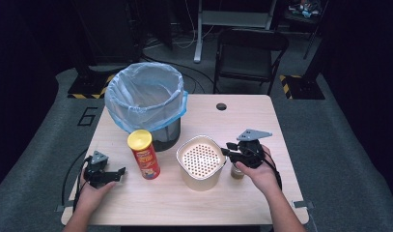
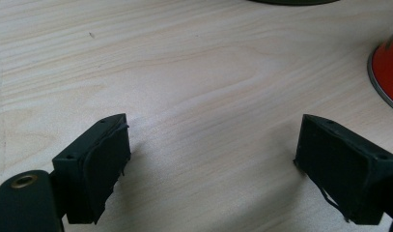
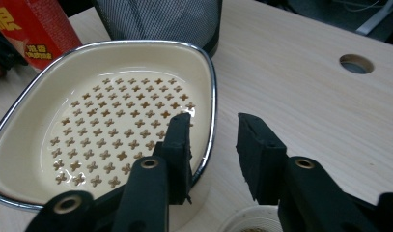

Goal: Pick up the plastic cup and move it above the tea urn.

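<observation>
A cream container (image 1: pixel 199 182) with a chrome rim and a perforated insert (image 3: pixel 121 125) stands in the middle of the wooden table (image 1: pixel 242 121). My right gripper (image 1: pixel 226 148) is open at its right side. In the right gripper view, that gripper (image 3: pixel 213 121) straddles the container's rim (image 3: pixel 211 82), one jaw over the insert and the other outside. A small jar (image 1: pixel 237 171) sits under that hand. A red chips can (image 1: pixel 145 157) with a yellow lid stands left of the container. My left gripper (image 1: pixel 118 174) is open over bare wood (image 2: pixel 213 159), left of the can.
A mesh bin lined with a blue bag (image 1: pixel 145 96) stands behind the can and the container. A round cable hole (image 1: pixel 221 106) is near the table's far edge. A folding chair (image 1: pixel 249 53) stands beyond the table. The can's base (image 2: pixel 387 72) edges into the left gripper view.
</observation>
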Demonstrator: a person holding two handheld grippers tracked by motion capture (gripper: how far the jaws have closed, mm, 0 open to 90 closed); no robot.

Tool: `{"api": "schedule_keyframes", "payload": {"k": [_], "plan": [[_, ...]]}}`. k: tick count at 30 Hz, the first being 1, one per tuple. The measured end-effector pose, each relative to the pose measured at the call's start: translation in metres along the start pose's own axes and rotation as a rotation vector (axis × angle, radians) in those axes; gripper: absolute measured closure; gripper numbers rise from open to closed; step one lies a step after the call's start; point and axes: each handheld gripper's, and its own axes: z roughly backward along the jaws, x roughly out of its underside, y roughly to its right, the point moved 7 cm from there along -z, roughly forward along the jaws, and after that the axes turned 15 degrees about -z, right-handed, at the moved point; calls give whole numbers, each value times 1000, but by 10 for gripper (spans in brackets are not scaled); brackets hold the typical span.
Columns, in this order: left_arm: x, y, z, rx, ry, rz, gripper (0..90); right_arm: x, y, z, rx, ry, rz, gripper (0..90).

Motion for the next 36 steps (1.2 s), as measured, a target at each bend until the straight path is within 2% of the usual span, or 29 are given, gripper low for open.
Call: {"api": "schedule_keyframes", "payload": {"k": [5, 6, 9, 13, 21, 23, 28, 30, 31, 32, 33, 34, 36], "plan": [[0, 0, 0, -1, 1, -1, 117, 4, 2, -12, 6, -34, -17, 704], [0, 0, 0, 0, 0, 0, 117, 7, 2, -16, 1, -55, -17, 732], [0, 0, 0, 0, -1, 0, 117, 9, 0, -17, -7, -64, -12, 729], [0, 0, 0, 0, 0, 0, 117, 12, -2, -15, -13, -62, -19, 730], [0, 1, 0, 3, -5, 4, 117, 23, -11, -4, -32, -73, 20, 726], [0, 1, 0, 3, -5, 4, 117, 27, -14, 0, -49, -75, 34, 722], [0, 1, 0, 2, -5, 4, 118, 32, -18, 3, -70, -83, 41, 722], [0, 1, 0, 2, -5, 4, 117, 34, -19, 6, -76, -88, 35, 678], [0, 1, 0, 2, -5, 5, 117, 32, -18, 8, -73, -69, 40, 612], [0, 1, 0, 2, -5, 5, 117, 32, -18, 8, -73, -69, 40, 612], [0, 1, 0, 2, -5, 5, 117, 29, -17, 10, -68, -45, 34, 559], [0, 1, 0, 2, -5, 5, 117, 23, -13, 18, -59, 0, 15, 542], [0, 1, 0, 2, -5, 5, 117, 18, -7, 26, -35, 38, -11, 498]]}}
